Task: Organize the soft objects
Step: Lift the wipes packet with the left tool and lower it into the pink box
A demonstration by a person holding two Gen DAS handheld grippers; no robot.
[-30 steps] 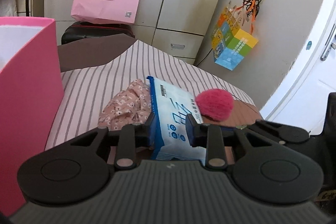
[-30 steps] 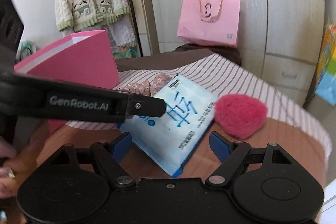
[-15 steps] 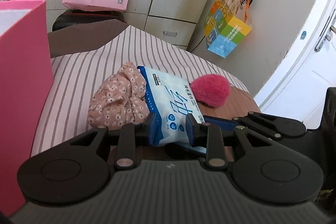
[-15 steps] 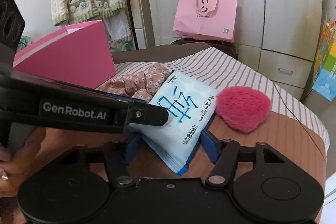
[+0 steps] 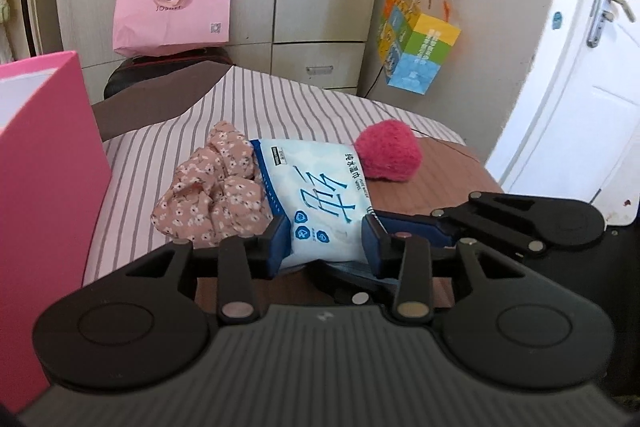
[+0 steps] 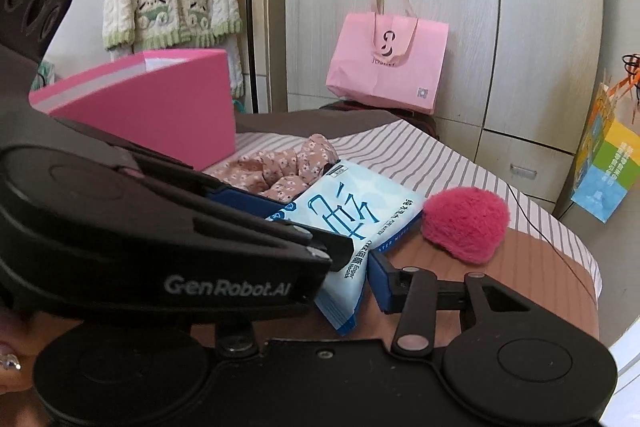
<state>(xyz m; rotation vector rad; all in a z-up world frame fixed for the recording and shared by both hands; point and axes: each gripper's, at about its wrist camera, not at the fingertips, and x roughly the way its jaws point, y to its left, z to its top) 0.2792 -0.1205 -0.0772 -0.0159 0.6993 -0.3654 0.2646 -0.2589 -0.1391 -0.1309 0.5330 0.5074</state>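
The wet-wipe pack (image 5: 320, 203) lies on the table (image 5: 448, 183), its long axis running away from the left gripper (image 5: 325, 241), whose fingers close on its near end. The right gripper (image 6: 360, 279) meets the same end from the side; its grip cannot be judged. Scrunchie (image 5: 212, 195) touches the pack's left edge; pompom (image 5: 388, 155) sits beyond; pink box (image 5: 44, 163) stands left.

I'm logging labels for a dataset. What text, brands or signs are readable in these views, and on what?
"GenRobot.AI": white lettering on the side of the left tool, seen from the right wrist view.
Large blue Chinese characters and small print on the wet wipes pack: present, but I cannot read them reliably.
Logo, small wording and QR code on the pink paper bag: too blurred.
Print on the colourful hanging bag: too small.
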